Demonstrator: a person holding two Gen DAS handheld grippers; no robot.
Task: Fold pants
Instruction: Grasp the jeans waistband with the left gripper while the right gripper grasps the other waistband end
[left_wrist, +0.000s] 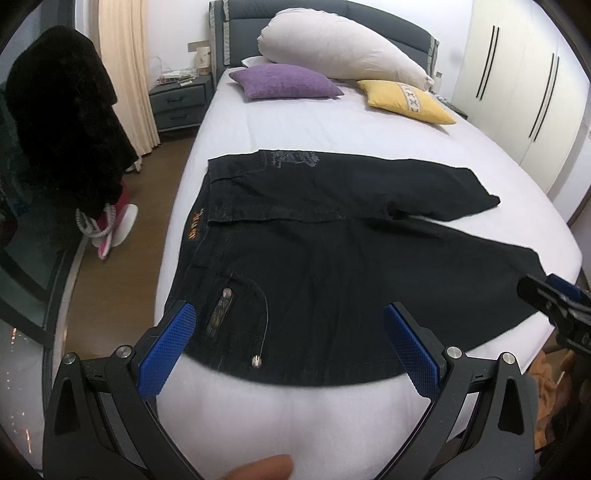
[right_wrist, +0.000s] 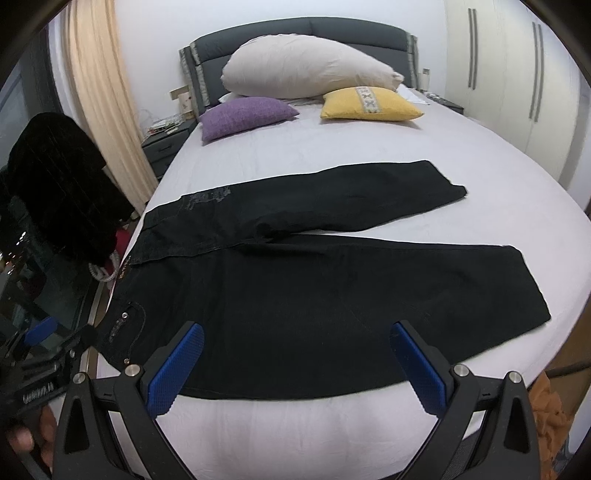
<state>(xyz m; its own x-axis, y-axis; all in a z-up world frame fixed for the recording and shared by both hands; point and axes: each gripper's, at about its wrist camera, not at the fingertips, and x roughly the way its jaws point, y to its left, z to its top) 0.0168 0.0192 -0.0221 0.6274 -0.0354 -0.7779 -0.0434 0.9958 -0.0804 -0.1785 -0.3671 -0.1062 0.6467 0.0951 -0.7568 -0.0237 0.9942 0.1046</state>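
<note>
On the bed (right_wrist: 369, 147): pants (right_wrist: 332, 295) flat, unfolded | left gripper (left_wrist: 290, 325), right gripper (right_wrist: 297, 345) open, empty | next: you pinch waist and hem, fold leg over leg.

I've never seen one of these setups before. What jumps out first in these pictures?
The black pants spread flat across the near end of the white bed, waistband to the left and both legs reaching right. Behind them, a purple cushion and a yellow cushion brighten the headboard end. Up close, the left tool and right tool hang open over the pants' near edge.
</note>
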